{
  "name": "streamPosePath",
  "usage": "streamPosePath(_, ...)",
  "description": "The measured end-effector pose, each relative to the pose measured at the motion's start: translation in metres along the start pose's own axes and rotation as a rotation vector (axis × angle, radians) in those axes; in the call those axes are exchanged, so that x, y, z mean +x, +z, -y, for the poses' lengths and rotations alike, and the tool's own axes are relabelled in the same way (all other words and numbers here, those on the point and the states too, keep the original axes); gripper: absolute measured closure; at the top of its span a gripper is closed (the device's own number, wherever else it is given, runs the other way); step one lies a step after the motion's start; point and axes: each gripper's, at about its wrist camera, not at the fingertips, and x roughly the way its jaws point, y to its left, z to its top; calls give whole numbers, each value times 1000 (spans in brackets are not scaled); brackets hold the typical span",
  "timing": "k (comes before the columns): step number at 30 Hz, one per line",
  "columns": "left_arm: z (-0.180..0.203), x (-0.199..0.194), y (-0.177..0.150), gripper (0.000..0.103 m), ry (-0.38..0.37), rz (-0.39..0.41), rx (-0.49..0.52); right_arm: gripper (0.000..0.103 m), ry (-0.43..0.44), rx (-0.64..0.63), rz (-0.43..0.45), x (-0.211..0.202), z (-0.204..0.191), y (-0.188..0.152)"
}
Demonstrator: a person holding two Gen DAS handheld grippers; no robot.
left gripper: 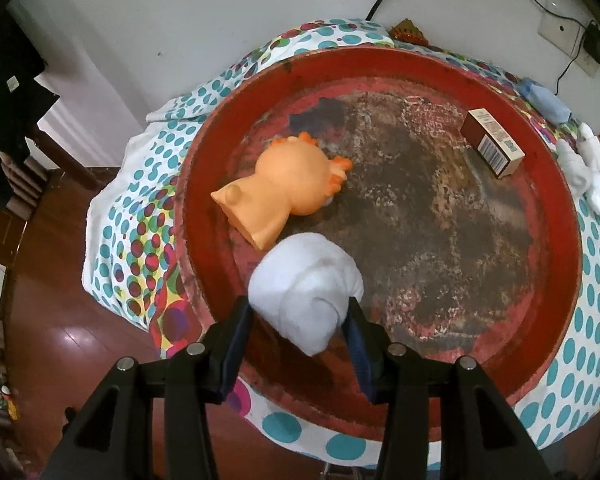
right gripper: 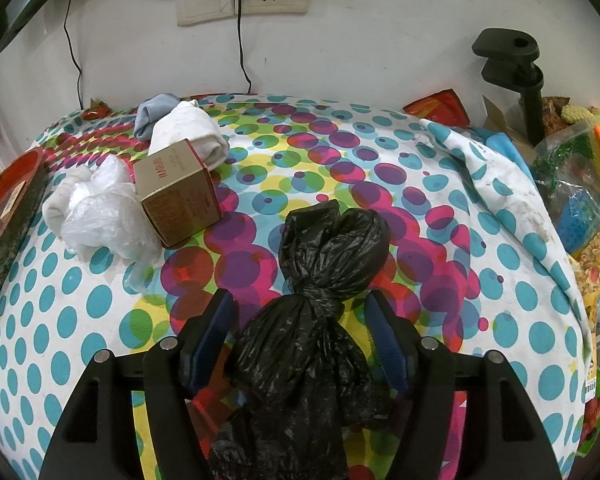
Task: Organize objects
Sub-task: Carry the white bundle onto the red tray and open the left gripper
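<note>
A worktop covered by a white cloth printed with coloured dots (right gripper: 380,152) is set against a white wall with sockets. On it a round, worn red metal tray (left gripper: 548,184) is placed. A rolled white sock (left gripper: 308,280) is clamped between the pads of the left hand-held gripper (left gripper: 300,320), over the tray at about 7 o'clock. An orange rubber toy figure (left gripper: 288,184) is laid on its side at 9 o'clock, and a small brown carton (left gripper: 492,142) at 2 o'clock. The right hand-held gripper (right gripper: 300,312) is spread wide around a knotted black plastic bag (right gripper: 320,280) on the cloth, neither pad pressing on it.
</note>
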Motion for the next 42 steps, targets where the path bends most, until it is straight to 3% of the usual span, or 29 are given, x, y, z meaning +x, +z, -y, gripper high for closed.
streamPosePath(11,-12,-24,-2,55,-44,41,-45,36,-4,2,-1,0,1,0)
streamPosePath(19,7,-54,-13,55,-6,127,-30,35,-2,2,-1,0,1,0)
streamPosePath(25,29,-60,-25,54,-101,175,-36,33,-5,2,-2,0,1,0)
streamPosePath(32,44,-52,-31,50,-114,203,-26,30,-13,14,-5,1,3,-1)
streamPosePath(35,45,-46,-35,50,-119,206,-1,38,-16,17,-1,-2,2,-2)
streamPosePath(39,38,-40,-39,50,-132,209,-7,67,-22,21,13,-9,-1,-7)
streamPosePath(42,30,-37,-40,49,-181,194,-41,75,-30,16,16,-11,-5,-9)
